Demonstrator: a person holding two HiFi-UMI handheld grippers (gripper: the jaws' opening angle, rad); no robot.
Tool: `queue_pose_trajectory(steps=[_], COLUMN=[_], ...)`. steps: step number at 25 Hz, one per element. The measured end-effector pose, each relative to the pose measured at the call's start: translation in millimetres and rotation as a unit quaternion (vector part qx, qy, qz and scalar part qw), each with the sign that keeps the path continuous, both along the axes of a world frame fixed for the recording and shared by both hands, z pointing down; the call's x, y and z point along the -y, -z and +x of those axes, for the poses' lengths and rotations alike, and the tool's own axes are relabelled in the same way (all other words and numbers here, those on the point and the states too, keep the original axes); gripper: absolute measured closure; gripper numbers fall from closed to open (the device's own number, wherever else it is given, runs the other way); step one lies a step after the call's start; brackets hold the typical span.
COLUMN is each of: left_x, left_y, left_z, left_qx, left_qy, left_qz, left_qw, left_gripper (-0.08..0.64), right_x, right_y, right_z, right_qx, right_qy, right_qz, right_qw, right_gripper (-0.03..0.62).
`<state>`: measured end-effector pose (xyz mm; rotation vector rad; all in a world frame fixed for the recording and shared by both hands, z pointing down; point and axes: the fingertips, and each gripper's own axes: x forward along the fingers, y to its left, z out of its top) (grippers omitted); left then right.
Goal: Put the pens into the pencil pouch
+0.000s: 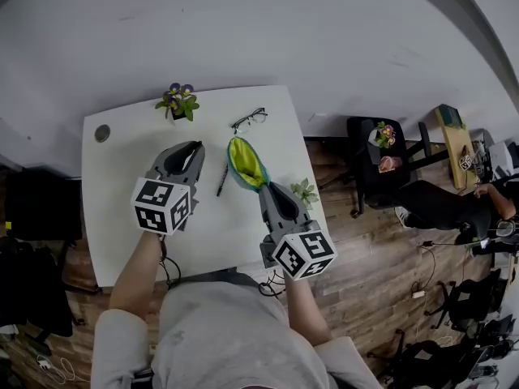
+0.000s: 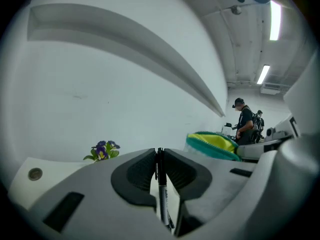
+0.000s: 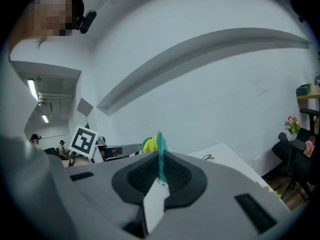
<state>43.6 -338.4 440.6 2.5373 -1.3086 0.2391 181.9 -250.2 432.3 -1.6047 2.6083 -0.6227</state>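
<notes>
My left fingers (image 2: 150,159) squeeze a black pen (image 2: 161,194), low in the middle. My right fingers (image 3: 150,171) pinch the green rim of the pencil pouch (image 1: 246,164). It gapes open mid-frame over the table (image 1: 122,168). I think the pen must next tip into that yellow mouth.

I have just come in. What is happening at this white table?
A person works at the table with a gripper in each hand. The left gripper is shut on a black pen, clamped between its jaws. The right gripper is shut on the teal edge of the pencil pouch and holds it up with its yellow inside open. The pen is not yet in the pouch.
</notes>
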Motion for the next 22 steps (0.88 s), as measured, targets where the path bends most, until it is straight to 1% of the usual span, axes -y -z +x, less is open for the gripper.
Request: queue_pose_trajectory(steps=[2,4,7,9,13,16,19,22], left_x=[-10.8,-20.9,-34.4,-44.4,-66.2,-77.8,-84.7,-89.6], left_y=[20.4,40.5,69.8,85.8,117.2,136.1,148.6,157.1], left_z=[6.0,10.4,15.3,19.8,28.3,32.3,36.0,40.2], left_qx=[-0.017,-0.037,-0.062,-0.077,-0.118,-0.136,-0.156,-0.183], left_qy=[-0.011,-0.021,-0.032,-0.042,-0.058,-0.065,-0.072,-0.078], left_qz=[0.034,0.071,0.125,0.151,0.196,0.227,0.245,0.254], left_qw=[0.9992,0.9966,0.9897,0.9847,0.9717,0.9622,0.9542,0.9467], left_gripper=[0.488,0.488,0.488,0.488,0.488,0.489,0.489,0.489], right_x=[-5.0,-9.5,-15.1,-19.4,-29.5,-35.5,-39.8,-44.4], right_y=[0.9,1.6,1.7,0.6,-2.0,-3.4,-4.7,-5.9], right_z=[1.0,2.6,5.0,6.0,7.6,6.5,3.3,-0.7], right_qx=[0.006,0.011,0.014,0.018,0.03,0.039,0.047,0.051], right_qy=[0.002,0.003,0.006,0.009,0.014,0.02,0.026,0.034], right_qz=[-0.001,-0.003,-0.005,-0.007,-0.012,-0.016,-0.019,-0.019], right_qw=[1.0,1.0,1.0,1.0,0.999,0.999,0.998,0.998], right_gripper=[0.548,0.548,0.548,0.548,0.548,0.548,0.548,0.548])
